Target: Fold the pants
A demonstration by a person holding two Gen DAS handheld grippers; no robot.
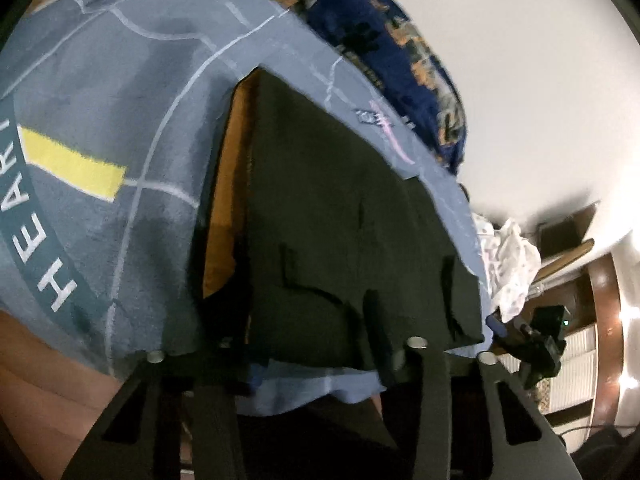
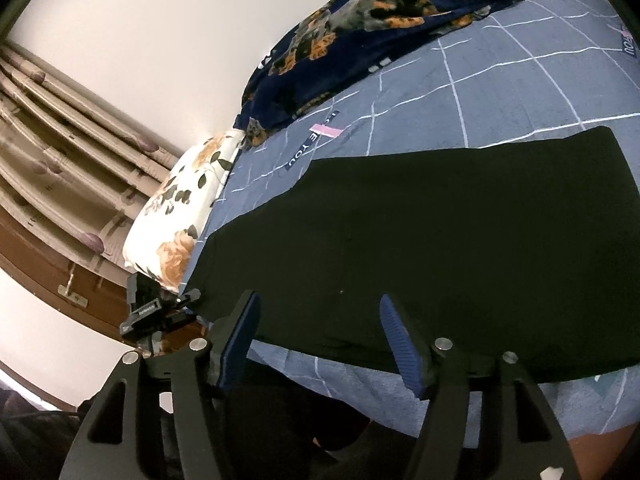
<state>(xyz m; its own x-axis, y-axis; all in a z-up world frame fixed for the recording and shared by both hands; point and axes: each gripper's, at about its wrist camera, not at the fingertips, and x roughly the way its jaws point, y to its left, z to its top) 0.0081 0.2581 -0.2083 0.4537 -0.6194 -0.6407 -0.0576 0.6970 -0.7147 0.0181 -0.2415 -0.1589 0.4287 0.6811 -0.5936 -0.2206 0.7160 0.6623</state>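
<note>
Black pants (image 2: 420, 232) lie flat on a blue-grey bedsheet (image 2: 500, 92), the long way across the right wrist view. In the left wrist view the pants (image 1: 340, 220) run away from the camera, with an orange lining (image 1: 228, 208) showing along their left edge. My left gripper (image 1: 312, 344) is at the pants' near edge; its dark fingers (image 1: 376, 328) blend into the cloth, so I cannot tell its state. My right gripper (image 2: 320, 340) is open, with blue pads (image 2: 240, 344) apart and empty, just at the pants' near edge.
A dark blue floral blanket (image 2: 360, 40) is bunched at the far side of the bed. A white floral pillow (image 2: 180, 216) lies at the bed's end. A white crumpled cloth (image 1: 508, 264) lies past the pants. A small black device (image 2: 148, 312) stands by the bed corner.
</note>
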